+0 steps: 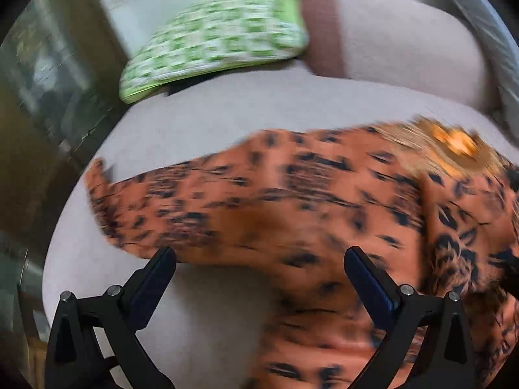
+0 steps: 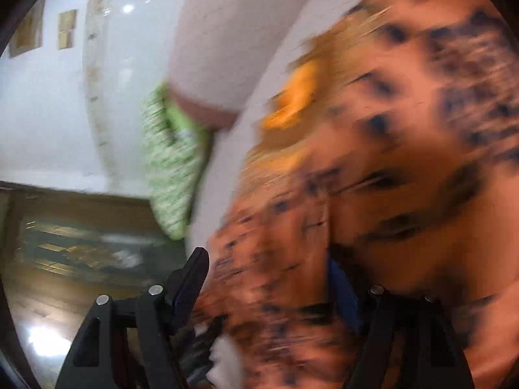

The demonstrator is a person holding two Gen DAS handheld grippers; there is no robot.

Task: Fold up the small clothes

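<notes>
Garment position: the orange leopard-print garment (image 1: 292, 201) lies spread across the pale cushioned surface (image 1: 211, 120), with a green checked folded piece (image 1: 214, 39) set apart at the far side. My left gripper (image 1: 259, 269) stands wide, nothing between its fingers, poised at the garment's near edge. My right gripper (image 2: 266, 278) has cloth lying between its parted fingers; blur prevents me from confirming a clamp. Judged step: arranging the garment before the first fold. Next move calls for securing both near edges, then carrying them over evenly.
</notes>
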